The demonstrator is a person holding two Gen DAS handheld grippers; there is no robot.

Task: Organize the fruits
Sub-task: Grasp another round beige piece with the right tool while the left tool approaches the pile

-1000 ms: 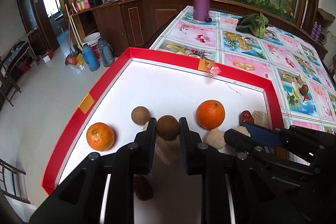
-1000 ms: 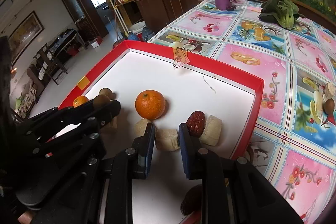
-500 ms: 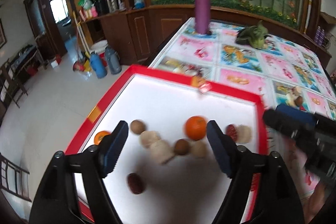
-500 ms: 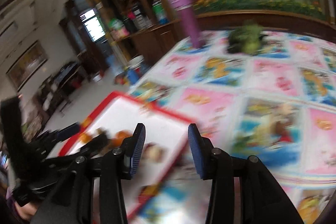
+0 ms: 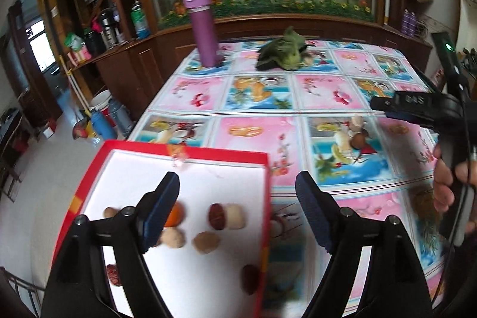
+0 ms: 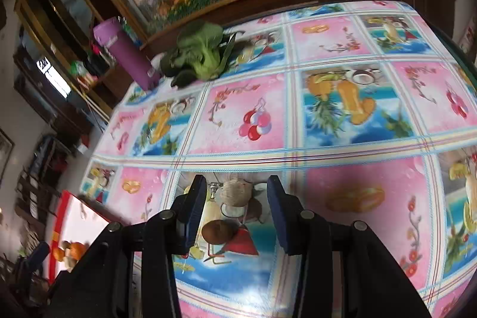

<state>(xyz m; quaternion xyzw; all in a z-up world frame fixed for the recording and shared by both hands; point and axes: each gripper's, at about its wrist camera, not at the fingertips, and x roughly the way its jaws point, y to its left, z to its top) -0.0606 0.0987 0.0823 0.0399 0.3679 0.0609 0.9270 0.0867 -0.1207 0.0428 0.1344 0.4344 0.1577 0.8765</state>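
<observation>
A red-rimmed white tray (image 5: 265,198) lies at the table's near left and holds several fruits: an orange (image 5: 176,213), a red date (image 5: 216,216), pale lumps (image 5: 205,242). My left gripper (image 5: 237,210) is open and empty above the tray's right edge. My right gripper (image 6: 235,207) is open, low over the tablecloth, with a pale rough fruit (image 6: 237,192) and a brown round fruit (image 6: 217,231) between its fingers, untouched. These two fruits also show in the left wrist view (image 5: 356,136). The tray shows at the far left of the right wrist view (image 6: 61,216).
A purple flask (image 5: 202,29) stands at the table's far left. A green leafy vegetable (image 5: 283,52) lies near the far edge. The right gripper's body and the hand holding it (image 5: 447,145) fill the right of the left wrist view. The floor drops off left of the tray.
Both grippers opened and let go of the fruit in the tray. The left one lifted back; the right one swung right, out over the tablecloth to the two loose fruits.
</observation>
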